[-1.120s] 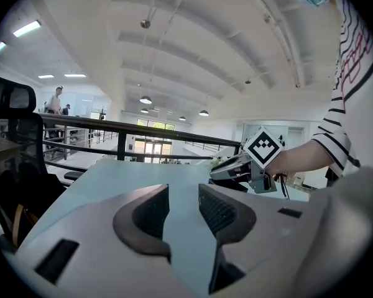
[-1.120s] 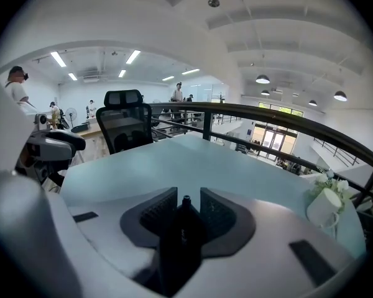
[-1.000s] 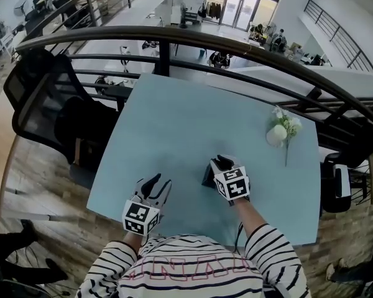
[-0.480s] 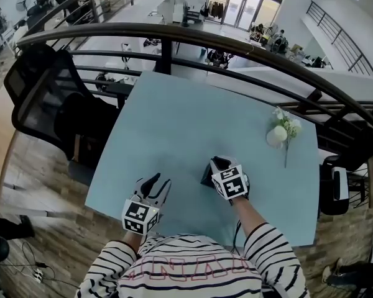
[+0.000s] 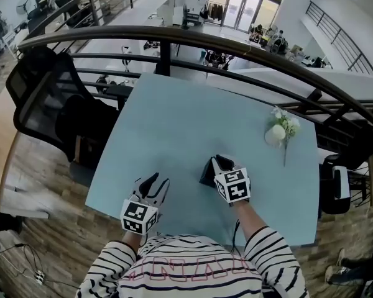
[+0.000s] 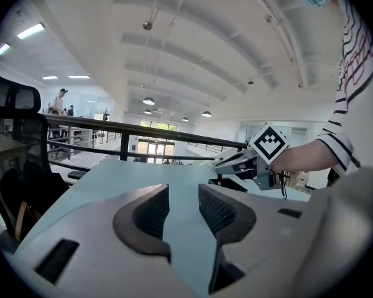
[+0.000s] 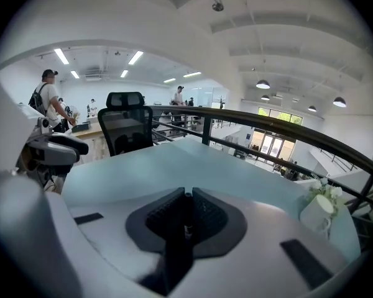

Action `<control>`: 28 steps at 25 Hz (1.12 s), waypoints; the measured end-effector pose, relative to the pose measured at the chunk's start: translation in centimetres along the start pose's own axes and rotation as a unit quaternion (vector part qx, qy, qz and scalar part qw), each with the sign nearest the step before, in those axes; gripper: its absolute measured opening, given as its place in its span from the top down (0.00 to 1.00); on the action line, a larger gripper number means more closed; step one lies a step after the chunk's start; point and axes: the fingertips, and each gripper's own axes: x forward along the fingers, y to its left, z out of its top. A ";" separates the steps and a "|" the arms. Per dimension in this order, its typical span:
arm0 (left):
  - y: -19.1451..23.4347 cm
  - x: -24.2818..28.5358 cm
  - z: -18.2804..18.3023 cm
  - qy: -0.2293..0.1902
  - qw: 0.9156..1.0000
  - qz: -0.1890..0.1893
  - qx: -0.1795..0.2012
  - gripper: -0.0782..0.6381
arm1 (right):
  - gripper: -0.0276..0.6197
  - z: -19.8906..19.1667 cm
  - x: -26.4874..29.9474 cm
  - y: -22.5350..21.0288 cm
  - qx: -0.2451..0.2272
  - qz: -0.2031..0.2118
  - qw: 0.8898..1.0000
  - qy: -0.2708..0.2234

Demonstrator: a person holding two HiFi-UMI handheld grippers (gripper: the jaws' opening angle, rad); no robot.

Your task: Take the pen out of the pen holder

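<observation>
A black pen holder (image 5: 207,172) stands on the pale blue table (image 5: 174,123), near its front edge. My right gripper (image 5: 218,161) hangs just above the holder, tilted down. In the right gripper view a thin dark pen (image 7: 185,225) stands upright between the pads of the right gripper (image 7: 188,195); the jaws are closing and the pads press on it. My left gripper (image 5: 154,182) rests low at the table's front left, open with nothing between its fingers (image 6: 221,211). From the left gripper view, the right gripper (image 6: 227,162) shows over the pen holder (image 6: 233,184).
A white flower in a small vase (image 5: 277,133) lies at the table's right side. A dark curved railing (image 5: 174,39) runs behind the table. A black office chair (image 5: 46,104) stands to the left. The person's striped sleeves (image 5: 261,253) fill the bottom of the head view.
The right gripper has risen slightly over the pen holder. The left gripper has kept its place.
</observation>
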 end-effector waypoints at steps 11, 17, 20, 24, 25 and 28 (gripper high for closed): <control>-2.3 0.9 1.1 -0.004 1.000 -0.014 0.020 0.71 | 0.87 2.3 -7.1 -1.2 0.059 -0.006 0.993 -0.101; -4.4 1.4 1.8 -0.006 0.999 -0.015 0.032 0.71 | 0.87 2.7 -11.7 -2.2 0.100 0.001 0.983 -0.153; -4.9 1.5 2.1 -0.009 0.999 -0.005 0.037 0.72 | 0.87 2.6 -13.4 -2.5 0.110 0.004 0.979 -0.170; -5.7 1.7 2.2 -0.010 0.999 0.002 0.042 0.72 | 0.87 2.1 -15.1 -3.0 0.114 0.003 0.977 -0.181; -6.0 1.7 2.3 -0.011 0.999 0.004 0.043 0.74 | 0.87 1.8 -15.4 -3.2 0.115 0.002 0.977 -0.180; -6.8 1.8 2.3 -0.013 0.999 0.011 0.046 0.80 | 0.87 0.6 -16.2 -3.7 0.122 0.003 0.976 -0.179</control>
